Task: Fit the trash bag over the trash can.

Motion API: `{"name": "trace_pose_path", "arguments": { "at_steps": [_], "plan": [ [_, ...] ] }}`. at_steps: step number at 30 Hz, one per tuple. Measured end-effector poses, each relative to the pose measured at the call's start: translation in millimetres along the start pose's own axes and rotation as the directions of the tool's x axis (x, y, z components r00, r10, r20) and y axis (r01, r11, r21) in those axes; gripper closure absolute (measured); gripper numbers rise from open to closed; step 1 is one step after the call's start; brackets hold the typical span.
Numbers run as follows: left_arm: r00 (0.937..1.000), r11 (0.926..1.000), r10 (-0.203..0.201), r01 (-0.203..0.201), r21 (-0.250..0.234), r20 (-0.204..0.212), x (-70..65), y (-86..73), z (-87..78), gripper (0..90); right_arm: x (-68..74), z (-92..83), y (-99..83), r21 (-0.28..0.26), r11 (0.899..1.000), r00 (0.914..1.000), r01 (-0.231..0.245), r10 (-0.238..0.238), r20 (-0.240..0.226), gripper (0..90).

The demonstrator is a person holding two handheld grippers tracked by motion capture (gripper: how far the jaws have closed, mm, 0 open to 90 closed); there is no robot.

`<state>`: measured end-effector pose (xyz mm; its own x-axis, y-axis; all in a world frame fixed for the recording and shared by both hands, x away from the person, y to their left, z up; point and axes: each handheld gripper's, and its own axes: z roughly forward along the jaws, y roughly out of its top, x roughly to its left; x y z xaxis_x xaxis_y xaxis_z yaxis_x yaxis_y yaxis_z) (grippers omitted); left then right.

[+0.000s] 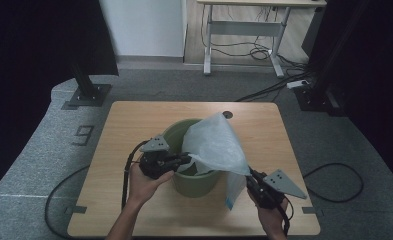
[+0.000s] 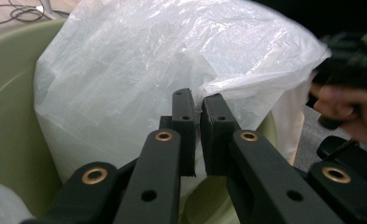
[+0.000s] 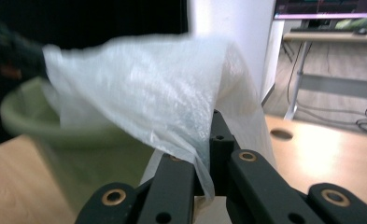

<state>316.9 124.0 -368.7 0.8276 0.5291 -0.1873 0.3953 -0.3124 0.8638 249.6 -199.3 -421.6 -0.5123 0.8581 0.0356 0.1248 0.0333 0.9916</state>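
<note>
The thin white plastic bag [image 1: 215,145] is stretched in the air over the green bucket [image 1: 181,131], which stands near the middle of the wooden surface [image 1: 134,120]. The bag rises to a peak above the bucket's rim, and one lower part hangs down outside the bucket on the person's right, almost to the surface. The left claw [image 1: 188,159] is clamped on an edge of the bag right at the bucket's near rim; in the left gripper view its jaws stand nearly together with the film pinched between the pads. The right claw [image 1: 249,173] is clamped on another edge of the bag, just beside the bucket and above the surface; in the right gripper view [image 3: 204,158] the film drapes over and between its jaws.
</note>
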Motion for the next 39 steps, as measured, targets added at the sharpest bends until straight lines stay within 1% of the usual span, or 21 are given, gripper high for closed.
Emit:
{"name": "trace_pose_path", "arguments": {
  "at_steps": [1,2,3,4,5,8,10,12,13,14,15,18,20,21,24,28,29,30,33,35,39],
  "plan": [
    [1.0000,1.0000,-0.001,0.001,0.003,-0.001,1.2,1.1,1.5,84.6,-2.6,-1.3,6.2,-0.011,1.000,1.0000,-0.003,0.003,-0.001,88.6],
    [1.0000,1.0000,-0.001,0.001,0.003,-0.001,1.2,1.1,1.5,84.3,-2.6,-1.3,6.2,-0.011,1.000,1.0000,-0.003,0.003,-0.001,88.6],
    [1.0000,1.0000,0.001,-0.001,0.006,0.004,2.1,2.8,3.0,84.0,-6.8,-3.2,19.6,-0.036,0.999,1.0000,0.007,-0.006,0.004,88.6],
    [1.0000,1.0000,0.001,-0.001,0.006,0.004,2.1,2.8,3.0,83.7,-6.8,-3.2,19.6,-0.036,0.999,1.0000,0.007,-0.006,0.004,88.6],
    [0.9999,1.0000,0.006,-0.006,0.008,0.010,2.0,4.7,4.0,83.3,-7.7,-3.9,30.6,-0.055,0.998,0.9998,0.020,-0.020,0.000,88.6],
    [0.9999,0.9999,0.010,-0.010,0.011,0.008,1.3,5.9,3.8,80.0,-3.6,-1.9,42.7,-0.070,0.996,0.9987,0.049,-0.050,-0.012,88.6],
    [0.9997,0.9997,0.024,-0.024,-0.005,0.007,-2.7,7.2,0.3,69.5,1.4,1.4,48.9,-0.069,0.995,0.9971,0.069,-0.071,-0.027,88.7],
    [0.9995,0.9994,0.031,-0.031,-0.014,0.005,-4.8,7.7,-1.1,54.8,6.3,6.4,52.9,-0.058,0.994,0.9949,0.088,-0.091,-0.043,88.6],
    [0.9987,0.9986,0.047,-0.046,-0.027,0.020,-9.9,8.9,-3.5,49.1,8.3,9.4,54.3,-0.053,0.994,0.9937,0.099,-0.101,-0.048,88.6],
    [0.9987,0.9986,0.047,-0.046,-0.027,0.020,-9.9,8.9,-3.5,45.1,8.3,9.4,54.3,-0.053,0.994,0.9937,0.099,-0.101,-0.048,88.6],
    [0.9962,0.9956,0.085,-0.084,-0.040,0.019,-17.7,10.2,-5.1,39.6,11.6,15.8,57.2,-0.039,0.994,0.9926,0.104,-0.106,-0.060,88.6],
    [0.9913,0.9904,0.131,-0.130,-0.045,0.010,-27.8,12.4,-4.9,33.5,14.9,21.2,61.1,-0.024,0.994,0.9917,0.108,-0.109,-0.068,88.6],
    [0.9900,0.9890,0.141,-0.140,-0.046,0.009,-29.8,13.1,-4.5,32.5,17.8,23.7,63.4,-0.017,0.993,0.9904,0.114,-0.115,-0.076,88.6],
    [0.9878,0.9869,0.156,-0.156,-0.042,0.004,-33.7,15.4,-2.0,32.7,19.8,24.9,64.3,-0.014,0.993,0.9894,0.120,-0.121,-0.080,88.6],
    [0.9867,0.9861,0.162,-0.162,-0.036,-0.018,-36.1,16.8,2.6,36.1,23.4,27.5,64.7,-0.003,0.992,0.9874,0.129,-0.129,-0.092,88.6],
    [0.9896,0.9900,0.138,-0.139,-0.025,-0.041,-36.1,16.9,7.6,49.3,24.7,29.2,64.0,0.002,0.991,0.9864,0.132,-0.131,-0.099,88.6],
    [0.9900,0.9909,0.131,-0.132,-0.026,-0.053,-35.2,16.8,9.1,49.3,24.4,29.4,63.7,0.004,0.991,0.9864,0.131,-0.129,-0.101,88.5],
    [0.9921,0.9921,0.120,-0.121,-0.032,-0.037,-33.2,17.0,9.0,58.9,23.5,29.6,62.6,0.007,0.992,0.9865,0.129,-0.127,-0.103,88.5],
    [0.9946,0.9932,0.103,-0.103,-0.053,-0.019,-29.0,17.6,6.4,71.7,22.4,28.9,60.1,0.011,0.992,0.9868,0.127,-0.125,-0.103,88.0],
    [0.9955,0.9935,0.094,-0.095,-0.064,-0.012,-25.6,18.1,5.0,79.2,21.4,27.8,58.2,0.011,0.993,0.9871,0.120,-0.118,-0.108,85.6],
    [0.9967,0.9949,0.081,-0.080,-0.061,0.005,-20.0,18.0,5.4,87.8,21.6,25.7,54.7,0.004,0.994,0.9861,0.113,-0.111,-0.124,76.7]
  ]
}}
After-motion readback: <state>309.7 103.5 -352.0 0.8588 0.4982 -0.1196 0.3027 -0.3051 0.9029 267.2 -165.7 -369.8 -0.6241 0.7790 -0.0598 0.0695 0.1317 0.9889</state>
